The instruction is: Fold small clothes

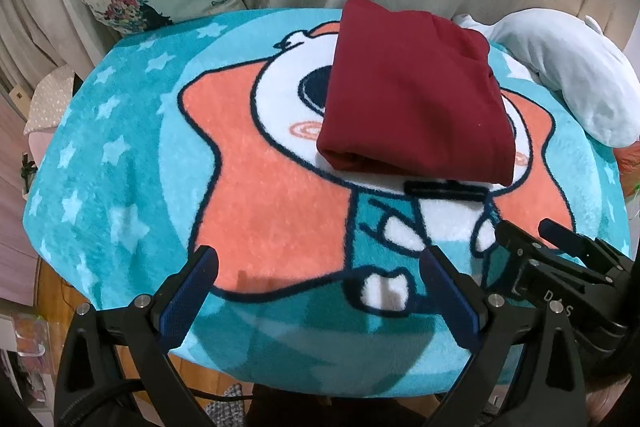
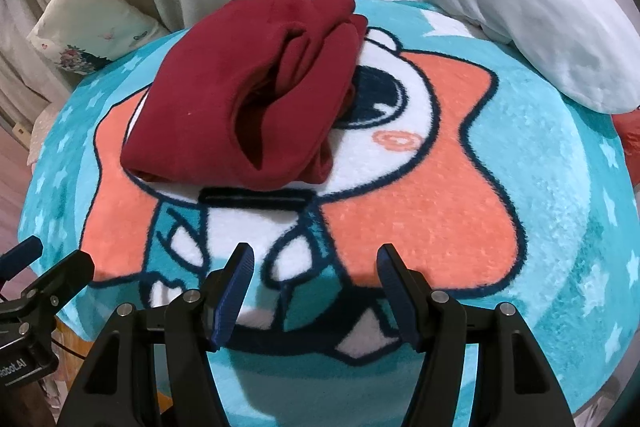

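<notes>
Folded dark-red fleece garment [image 1: 412,95] lies on the teal cartoon-print blanket [image 1: 120,163]; left claw [image 1: 320,291] and right claw [image 2: 312,287] hover released, empty. Next, flatten its gaping near-side folds evenly.

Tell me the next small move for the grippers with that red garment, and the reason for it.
Probably bring the right gripper forward to the red garment and tuck its gaping right side flat. The garment lies folded on the cartoon blanket, but the right wrist view shows loose layers bulging open there. Both the right gripper and the left gripper are open, empty and short of it.
</notes>
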